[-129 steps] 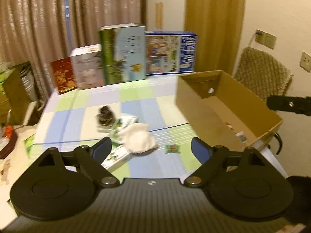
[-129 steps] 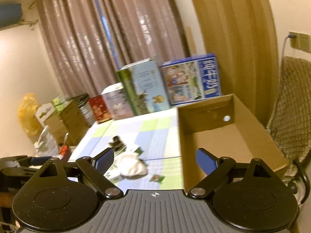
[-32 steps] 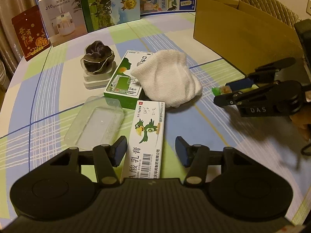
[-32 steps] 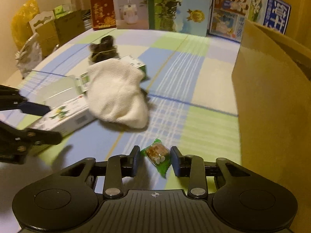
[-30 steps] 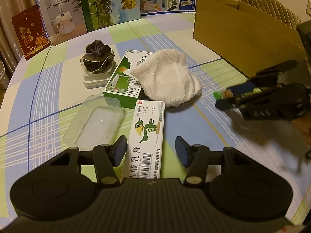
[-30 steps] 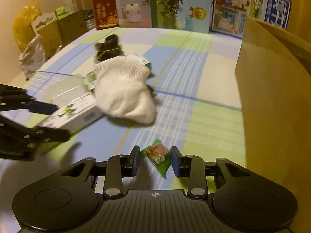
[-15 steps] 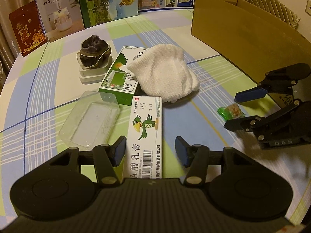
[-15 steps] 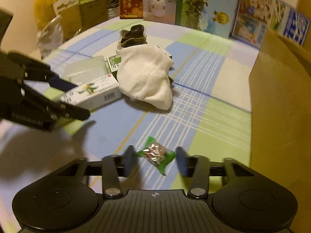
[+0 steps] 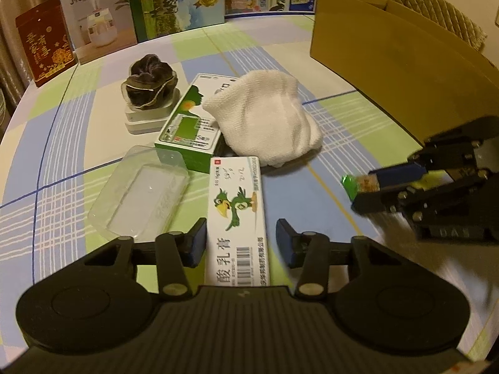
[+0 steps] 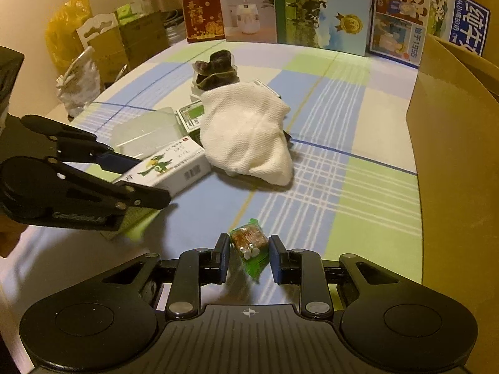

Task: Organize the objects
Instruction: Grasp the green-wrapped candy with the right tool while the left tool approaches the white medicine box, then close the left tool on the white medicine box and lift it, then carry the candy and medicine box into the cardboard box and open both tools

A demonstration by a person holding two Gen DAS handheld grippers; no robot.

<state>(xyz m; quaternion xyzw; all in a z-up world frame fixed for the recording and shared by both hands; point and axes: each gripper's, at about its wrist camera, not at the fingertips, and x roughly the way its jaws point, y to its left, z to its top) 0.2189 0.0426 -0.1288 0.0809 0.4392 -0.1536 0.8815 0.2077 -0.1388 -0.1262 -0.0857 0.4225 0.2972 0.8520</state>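
Observation:
A small green-wrapped candy (image 10: 249,246) sits between the pads of my right gripper (image 10: 249,252), low over the checked tablecloth. The jaws are shut on it, pressing both sides. In the left wrist view the right gripper (image 9: 374,187) is at the right with the candy (image 9: 352,184) sticking out of its tips. My left gripper (image 9: 241,243) straddles the near end of a white ointment box (image 9: 237,212) printed with a green parrot. Its jaws are closing, the left pad is at the box's edge, and a gap remains at the right pad.
A white cloth (image 9: 265,124) lies over a green-and-white box (image 9: 190,124). Beside them are a clear plastic tray (image 9: 140,193) and a dark scrunchie on a white base (image 9: 149,93). An open cardboard box (image 10: 452,155) stands at the right. Several printed cartons (image 9: 181,0) line the far edge.
The right jaws, wider around the candy on the cloth half a second ago, have closed on it. The left jaws have narrowed around the ointment box.

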